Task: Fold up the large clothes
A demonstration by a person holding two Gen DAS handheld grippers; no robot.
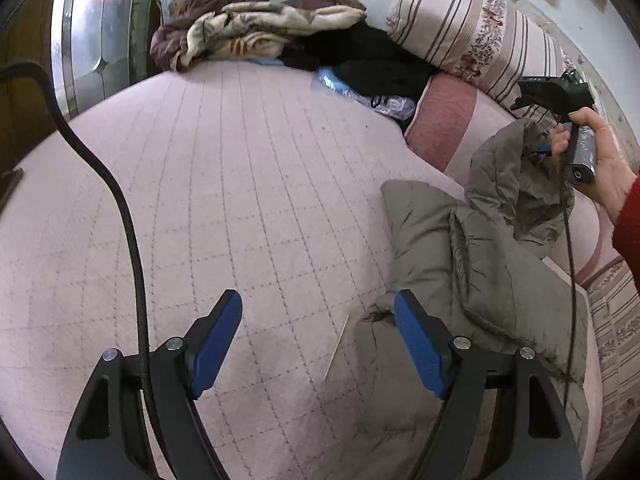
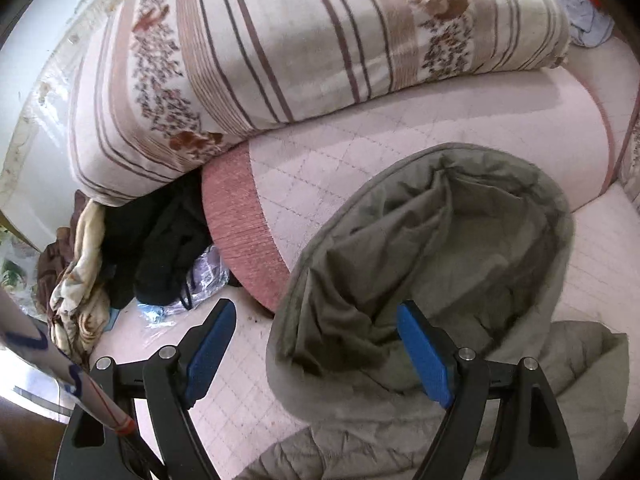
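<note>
Left wrist view: the left gripper (image 1: 318, 334) hangs over a pink quilted bed (image 1: 224, 184), its blue-padded fingers (image 1: 216, 340) spread wide apart with nothing between them. The right-side pad overlaps the near edge of a grey-green padded coat (image 1: 460, 248), though contact cannot be told. The coat lies crumpled on the bed's right side, rising toward the right gripper (image 1: 554, 98), which a hand (image 1: 600, 160) in a red sleeve grips by the handle; whether those fingers are apart cannot be told from here. A thin pale stick (image 1: 336, 348) lies on the bed just left of the coat. A black cable (image 1: 120, 208) runs up the left. At the far end sit a brown and cream blanket (image 1: 248, 28), dark clothes (image 1: 368, 60), a plastic bag (image 1: 360, 94) and a striped floral pillow (image 1: 472, 32).

Right wrist view: the right gripper (image 2: 316, 348) has its fingers (image 2: 424, 356) wide apart, holding nothing. Between and beyond them lies the coat's hood (image 2: 432, 240), open side up, its lining creased; the right-side pad overlaps the hood's inside. The quilted body of the coat (image 2: 580, 400) spreads along the bottom. Behind the hood lies a pink bolster (image 2: 360, 160) with a dark-red end, and on top of it the striped pillow (image 2: 300, 40). To the left are the dark clothes (image 2: 160, 248), the blanket (image 2: 80, 280) and the bag (image 2: 200, 280).
</note>
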